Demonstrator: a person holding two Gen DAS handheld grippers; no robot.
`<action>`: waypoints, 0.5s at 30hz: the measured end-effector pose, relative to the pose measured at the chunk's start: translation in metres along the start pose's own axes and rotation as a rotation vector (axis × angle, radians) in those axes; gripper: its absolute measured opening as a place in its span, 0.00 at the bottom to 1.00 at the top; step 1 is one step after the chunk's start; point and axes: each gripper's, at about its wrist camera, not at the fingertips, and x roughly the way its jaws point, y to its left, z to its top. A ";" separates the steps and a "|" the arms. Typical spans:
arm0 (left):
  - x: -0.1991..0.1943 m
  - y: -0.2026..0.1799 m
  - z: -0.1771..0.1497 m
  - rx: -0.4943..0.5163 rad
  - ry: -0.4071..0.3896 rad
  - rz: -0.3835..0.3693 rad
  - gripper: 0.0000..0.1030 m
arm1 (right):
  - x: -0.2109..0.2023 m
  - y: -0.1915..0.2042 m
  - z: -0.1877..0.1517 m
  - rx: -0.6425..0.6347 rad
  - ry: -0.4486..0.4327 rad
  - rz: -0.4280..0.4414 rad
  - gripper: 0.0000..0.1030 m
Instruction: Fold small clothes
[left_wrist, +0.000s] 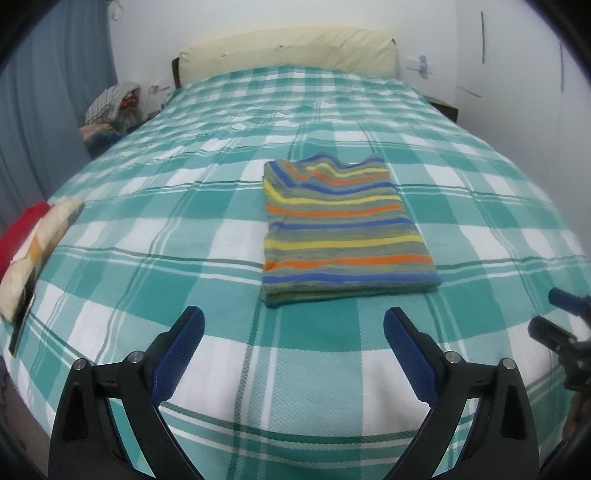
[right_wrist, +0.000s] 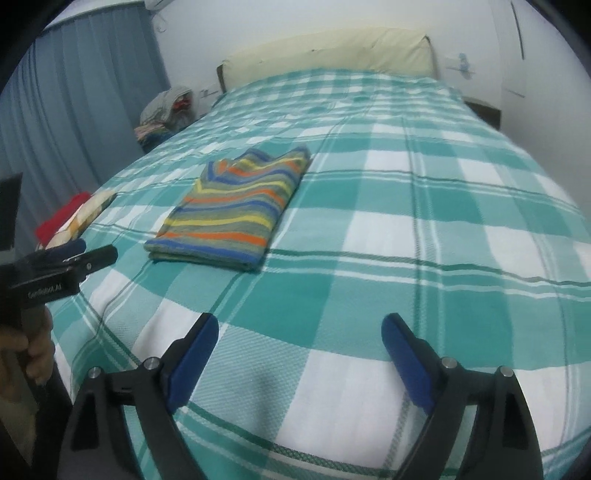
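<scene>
A striped garment (left_wrist: 338, 229), grey with blue, yellow and orange bands, lies folded into a neat rectangle on the green-and-white checked bedspread (left_wrist: 166, 229). It also shows in the right wrist view (right_wrist: 236, 210), to the upper left. My left gripper (left_wrist: 293, 319) is open and empty, hovering just short of the garment's near edge. My right gripper (right_wrist: 299, 326) is open and empty, off to the garment's right and well back from it. The right gripper shows at the left wrist view's right edge (left_wrist: 565, 325); the left gripper shows at the right wrist view's left edge (right_wrist: 74, 258).
A cream headboard (left_wrist: 288, 51) stands at the far end of the bed. A pile of clothes (left_wrist: 110, 107) sits beside the bed at the far left. A patterned folded cloth (left_wrist: 37, 251) and a red one (left_wrist: 18, 236) lie at the bed's left edge. Blue curtains (left_wrist: 48, 92) hang on the left.
</scene>
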 end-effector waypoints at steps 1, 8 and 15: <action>-0.001 -0.001 -0.001 0.004 -0.003 0.005 0.95 | -0.001 0.001 0.000 -0.005 0.002 -0.014 0.87; 0.001 -0.006 -0.006 0.020 -0.002 0.027 0.96 | 0.000 0.007 -0.001 -0.037 0.017 -0.105 0.87; 0.012 -0.003 -0.011 0.021 0.034 0.036 0.96 | 0.005 0.002 -0.005 -0.032 0.033 -0.130 0.87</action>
